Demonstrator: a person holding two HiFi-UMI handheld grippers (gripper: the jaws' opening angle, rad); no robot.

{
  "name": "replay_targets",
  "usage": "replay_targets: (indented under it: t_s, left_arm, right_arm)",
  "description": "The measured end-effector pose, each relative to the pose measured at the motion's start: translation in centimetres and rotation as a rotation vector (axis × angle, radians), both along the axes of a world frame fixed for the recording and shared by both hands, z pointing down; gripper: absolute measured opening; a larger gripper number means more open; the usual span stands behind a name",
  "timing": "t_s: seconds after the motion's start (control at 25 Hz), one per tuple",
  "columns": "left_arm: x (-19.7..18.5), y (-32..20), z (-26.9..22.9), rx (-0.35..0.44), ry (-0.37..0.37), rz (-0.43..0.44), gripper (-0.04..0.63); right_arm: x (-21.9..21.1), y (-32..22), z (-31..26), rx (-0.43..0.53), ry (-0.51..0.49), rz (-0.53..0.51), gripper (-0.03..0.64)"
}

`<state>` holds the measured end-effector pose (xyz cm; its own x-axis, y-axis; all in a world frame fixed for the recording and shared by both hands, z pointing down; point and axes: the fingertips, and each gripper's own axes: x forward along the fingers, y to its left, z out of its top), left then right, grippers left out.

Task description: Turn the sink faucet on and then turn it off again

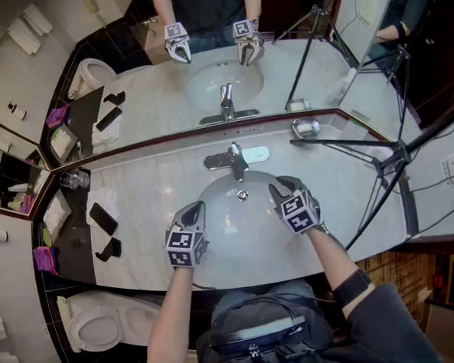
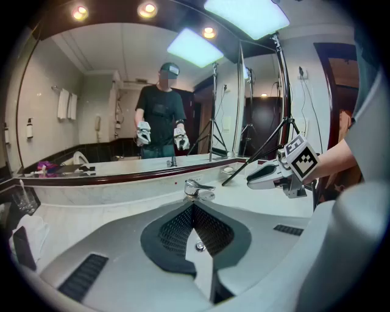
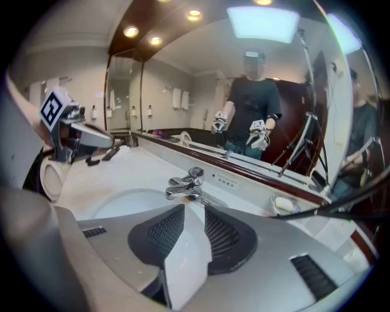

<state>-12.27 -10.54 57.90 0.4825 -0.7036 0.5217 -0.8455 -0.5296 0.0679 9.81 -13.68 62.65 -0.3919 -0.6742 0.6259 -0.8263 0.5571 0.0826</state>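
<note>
Left tool (image 1: pixel 195 210) hovers over the white oval sink basin (image 1: pixel 237 222), its jaw tips together on nothing. The right tool (image 1: pixel 278 187) hangs beside it, jaws apart and empty, aimed at the chrome single-lever faucet (image 1: pixel 236 159). That faucet stands at the basin's back edge on the pale marble counter (image 1: pixel 150 185), near but untouched. A small label behind it is too blurred to read. Black tripod legs (image 1: pixel 379 156) cross the counter right of the faucet, by a soap dish (image 1: pixel 306 127). A flat black phone (image 1: pixel 103 217) lies to the left.

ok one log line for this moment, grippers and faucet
left gripper: shut, empty | right gripper: open, empty | both over sink | faucet: untouched, no water seen
</note>
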Motion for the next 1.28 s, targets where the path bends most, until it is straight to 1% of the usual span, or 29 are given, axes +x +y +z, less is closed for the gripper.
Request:
replay_targets:
  t_s: [0.04, 0.12, 0.16, 0.24, 0.44, 0.56, 0.64, 0.72, 0.96, 1.04, 1.28]
  left_arm:
    - [0.1, -0.2, 0.1, 0.002, 0.000, 0.003, -0.011]
    - [0.4, -0.8, 0.3, 0.006, -0.001, 0.007, -0.011]
    - [0.4, -1.0, 0.4, 0.007, -0.002, 0.007, -0.011]
    - [0.6, -1.4, 0.6, 0.008, -0.001, 0.005, -0.011]
    - [0.9, -1.7, 1.5, 0.009, 0.001, -0.005, -0.011]
    - [1.1, -1.7, 2.2, 0.011, 0.005, -0.017, -0.011]
    - [1.2, -1.6, 2.5, 0.012, 0.006, -0.023, -0.011]
    - [1.4, -1.5, 3.0, 0.016, 0.002, -0.027, -0.011]
    - [1.7, -1.1, 4.8, 0.010, 0.010, -0.059, -0.011]
    - [1.8, -0.8, 5.7, -0.001, 0.014, -0.073, -0.011]
    - [2.0, -0.2, 6.2, -0.003, 0.019, -0.102, -0.011]
  right_arm:
    - [-0.4, -0.5, 0.4, 0.032, 0.067, -0.047, 0.136]
    - [-1.2, -1.7, 0.8, 0.097, 0.196, -0.137, 0.143]
    - [-1.5, -2.4, 0.9, 0.127, 0.254, -0.176, 0.143]
    - [-2.2, -3.5, 0.9, 0.185, 0.359, -0.244, 0.170]
    - [-3.7, -5.2, 1.9, 0.329, 0.598, -0.426, 0.186]
    - [-4.3, -5.9, 3.1, 0.402, 0.701, -0.532, 0.186]
    - [-4.5, -6.6, 4.0, 0.429, 0.735, -0.568, 0.187]
    - [-4.7, -7.4, 4.8, 0.440, 0.744, -0.585, 0.222]
    - [-6.6, -9.5, 5.5, 0.528, 0.760, -0.674, 0.222]
    - [-7.1, -10.3, 5.6, 0.564, 0.766, -0.685, 0.222]
    - [-8.9, -11.4, 5.4, 0.624, 0.729, -0.705, 0.222]
